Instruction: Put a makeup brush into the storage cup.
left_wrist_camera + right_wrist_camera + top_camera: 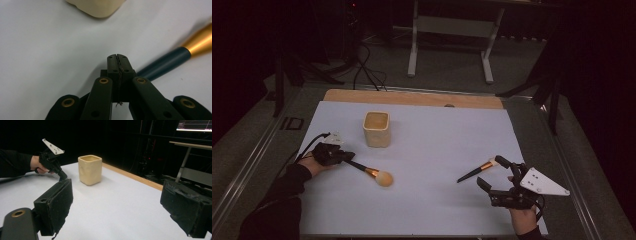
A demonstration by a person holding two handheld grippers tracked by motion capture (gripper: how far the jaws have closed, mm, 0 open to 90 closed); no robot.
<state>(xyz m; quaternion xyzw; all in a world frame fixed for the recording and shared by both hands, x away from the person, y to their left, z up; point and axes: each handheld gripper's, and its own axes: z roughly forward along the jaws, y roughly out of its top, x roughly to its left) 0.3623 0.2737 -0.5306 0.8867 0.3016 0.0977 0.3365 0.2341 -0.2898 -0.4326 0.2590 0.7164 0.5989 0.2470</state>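
two brushes down, one gripper clenched, one spread

nearest the person, the right gripper (495,174) sits at the front right of the white table (437,210), held from below by the right hand (523,216). its jaws stand wide apart with nothing between them; in the right gripper view the two black pads frame bare table. just beyond its upper jaw lies a small brush (476,170), dark pointed handle toward the middle, pale tip close to the jaw; whether they touch cannot be told.

across on the left, the left gripper (346,156) is clenched: in the left gripper view its jaws (117,58) meet with no gap and hold nothing. the big brush (371,172) lies flat on the table just beside them, its dark handle (162,65) running out from the jaw tips to a copper ferrule and a round pale head toward the centre.

farther back, a cream square cup (376,129) stands upright, open and apart from both brushes.
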